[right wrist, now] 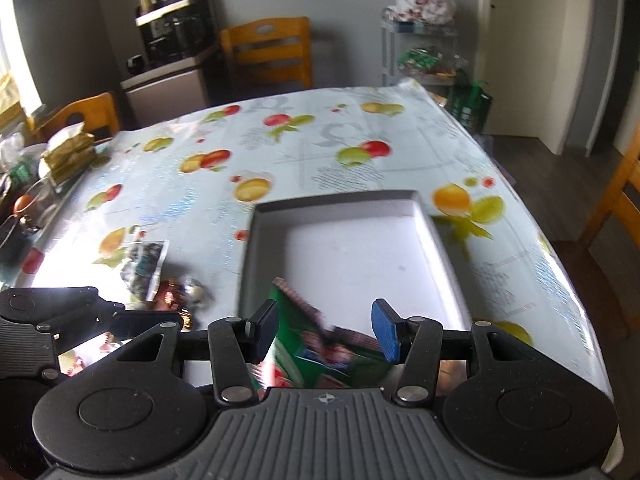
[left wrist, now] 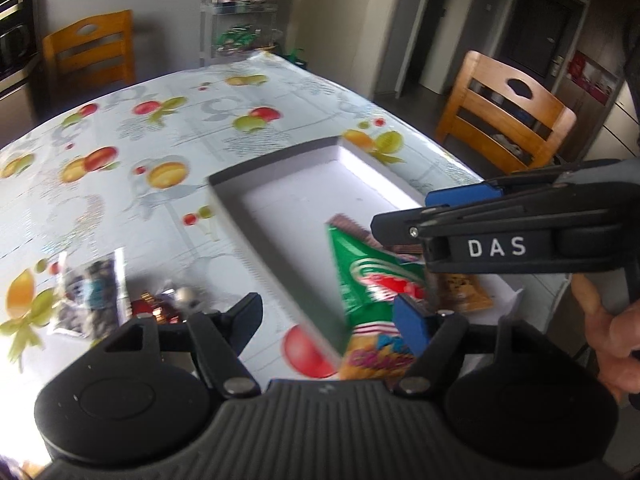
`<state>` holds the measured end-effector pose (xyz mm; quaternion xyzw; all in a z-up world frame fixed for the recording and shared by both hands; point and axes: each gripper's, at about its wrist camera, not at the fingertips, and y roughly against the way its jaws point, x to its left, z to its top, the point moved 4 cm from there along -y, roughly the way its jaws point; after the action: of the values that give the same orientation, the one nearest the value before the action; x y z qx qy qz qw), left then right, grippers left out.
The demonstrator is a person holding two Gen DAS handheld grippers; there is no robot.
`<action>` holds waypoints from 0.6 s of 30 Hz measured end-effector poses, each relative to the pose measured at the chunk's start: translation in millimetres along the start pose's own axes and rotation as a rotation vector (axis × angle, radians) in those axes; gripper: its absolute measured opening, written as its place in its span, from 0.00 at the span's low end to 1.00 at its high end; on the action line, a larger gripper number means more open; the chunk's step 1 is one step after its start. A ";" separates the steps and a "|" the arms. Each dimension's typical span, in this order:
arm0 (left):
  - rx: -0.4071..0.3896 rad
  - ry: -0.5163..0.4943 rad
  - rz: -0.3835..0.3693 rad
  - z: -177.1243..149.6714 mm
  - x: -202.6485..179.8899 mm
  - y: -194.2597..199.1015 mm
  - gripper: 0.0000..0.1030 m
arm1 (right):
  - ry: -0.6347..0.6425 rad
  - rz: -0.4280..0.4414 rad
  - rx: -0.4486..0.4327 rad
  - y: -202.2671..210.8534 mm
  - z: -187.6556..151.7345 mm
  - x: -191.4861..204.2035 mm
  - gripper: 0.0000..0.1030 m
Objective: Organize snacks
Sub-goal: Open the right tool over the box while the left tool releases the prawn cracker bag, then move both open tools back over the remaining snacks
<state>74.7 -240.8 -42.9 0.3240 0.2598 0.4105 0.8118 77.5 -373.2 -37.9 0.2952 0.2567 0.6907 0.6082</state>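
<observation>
A shallow white box (left wrist: pixel 304 200) (right wrist: pixel 360 248) sits on the fruit-print tablecloth. A green snack bag (left wrist: pixel 368 276) (right wrist: pixel 320 344) lies at its near end, with an orange-yellow packet (left wrist: pixel 376 356) and a brown packet (left wrist: pixel 464 288) beside it. My left gripper (left wrist: pixel 332 316) is open over the box's near left wall. My right gripper (right wrist: pixel 326 330) is open just above the green bag; it also shows in the left wrist view (left wrist: pixel 400 216). A clear bag of dark snacks (left wrist: pixel 90 296) (right wrist: pixel 146 264) and red wrapped candies (left wrist: pixel 156 306) (right wrist: pixel 176 298) lie left of the box.
Wooden chairs stand at the right (left wrist: pixel 508 116), at the far side (right wrist: pixel 268 52) and at the left (right wrist: pixel 80 114). A shelf rack (right wrist: pixel 424 52) with bags stands behind the table. Clutter (right wrist: pixel 64 156) sits on the table's left edge. The table's right edge (right wrist: pixel 560 248) is near the box.
</observation>
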 end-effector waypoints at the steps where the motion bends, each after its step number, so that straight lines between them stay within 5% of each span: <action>1: 0.000 0.010 0.008 -1.1 5.4 1.9 0.70 | 0.007 0.009 0.000 -0.8 1.7 5.3 0.51; 18: 0.000 0.160 0.149 -42.8 104.3 50.7 0.70 | 0.114 0.136 0.048 -20.0 -4.9 92.4 0.52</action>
<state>75.1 -117.4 -49.7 0.3087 0.2991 0.4945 0.7555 79.8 -278.9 -46.7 0.2866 0.2867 0.7399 0.5368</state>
